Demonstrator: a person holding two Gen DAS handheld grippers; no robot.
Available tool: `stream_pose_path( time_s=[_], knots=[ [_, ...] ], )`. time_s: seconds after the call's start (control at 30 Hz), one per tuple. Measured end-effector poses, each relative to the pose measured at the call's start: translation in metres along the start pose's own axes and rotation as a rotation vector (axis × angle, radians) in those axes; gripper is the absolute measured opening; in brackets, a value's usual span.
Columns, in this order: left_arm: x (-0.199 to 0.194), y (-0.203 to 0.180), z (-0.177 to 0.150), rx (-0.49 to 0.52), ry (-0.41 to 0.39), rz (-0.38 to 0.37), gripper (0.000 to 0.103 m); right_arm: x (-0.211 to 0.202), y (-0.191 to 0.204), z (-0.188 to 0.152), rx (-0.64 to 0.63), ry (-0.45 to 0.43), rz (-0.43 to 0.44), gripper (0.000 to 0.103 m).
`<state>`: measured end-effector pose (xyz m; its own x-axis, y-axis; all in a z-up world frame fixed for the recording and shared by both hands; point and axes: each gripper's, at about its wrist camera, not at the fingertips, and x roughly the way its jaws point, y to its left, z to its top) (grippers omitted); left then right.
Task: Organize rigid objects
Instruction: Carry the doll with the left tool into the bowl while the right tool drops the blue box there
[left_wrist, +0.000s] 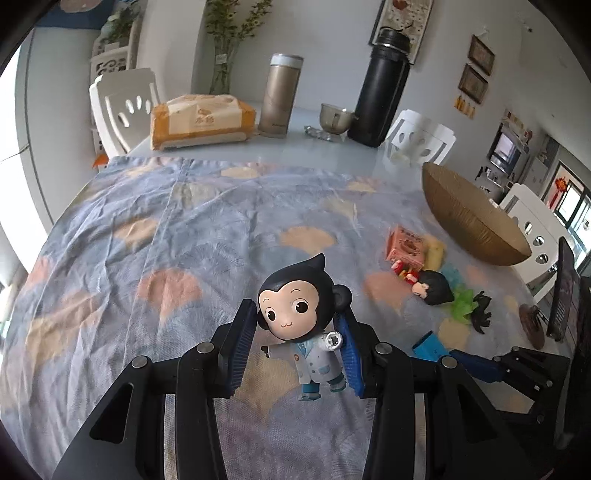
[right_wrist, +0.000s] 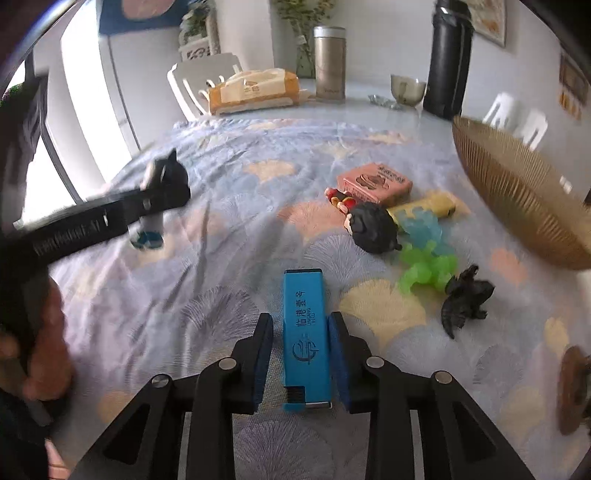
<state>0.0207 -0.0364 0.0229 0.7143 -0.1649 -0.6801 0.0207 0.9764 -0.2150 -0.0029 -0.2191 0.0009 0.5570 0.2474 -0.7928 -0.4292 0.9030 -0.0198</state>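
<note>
My left gripper (left_wrist: 295, 314) is shut on a monkey figurine (left_wrist: 295, 306) in a white coat, pads at its head, holding it upright above the flowered cloth (left_wrist: 166, 240). In the right wrist view that gripper (right_wrist: 162, 192) and the monkey figurine (right_wrist: 151, 221) are blurred at the left. My right gripper (right_wrist: 300, 320) is shut on a long blue box (right_wrist: 304, 332) that points away from me. More loose items lie to the right: a pink box (right_wrist: 375, 182), a black-haired figurine (right_wrist: 373, 225), a green toy (right_wrist: 428, 269) and a black dinosaur (right_wrist: 463, 299).
A ribbed gold bowl (right_wrist: 517, 199) stands at the right edge. At the table's back are a tissue pack (left_wrist: 201, 120), a beige flask (left_wrist: 279, 96), a metal cup (left_wrist: 334, 118) and a black flask (left_wrist: 382, 88). White chairs ring the table. A hand (right_wrist: 40, 350) shows at the left.
</note>
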Motion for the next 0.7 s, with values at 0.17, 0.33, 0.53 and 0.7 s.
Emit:
stream_pose_path(
  time_s=[0.17, 0.33, 0.53, 0.7],
  knots=[
    [0.000, 0.002, -0.002, -0.013, 0.002, -0.007, 0.040, 0.000, -0.009, 0.001, 0.034, 0.001, 0.009, 0.029],
    [-0.001, -0.002, -0.005, 0.006, 0.005, -0.001, 0.040, 0.001, -0.005, 0.001, 0.022, -0.001, -0.010, 0.033],
    [-0.001, -0.003, -0.005, 0.014, 0.006, -0.002, 0.040, 0.001, -0.008, 0.001, 0.039, 0.001, -0.025, 0.042],
    [-0.001, -0.004, -0.005, 0.019, 0.007, -0.002, 0.040, 0.001, -0.010, 0.001, 0.047, 0.003, -0.027, 0.045]
  ],
)
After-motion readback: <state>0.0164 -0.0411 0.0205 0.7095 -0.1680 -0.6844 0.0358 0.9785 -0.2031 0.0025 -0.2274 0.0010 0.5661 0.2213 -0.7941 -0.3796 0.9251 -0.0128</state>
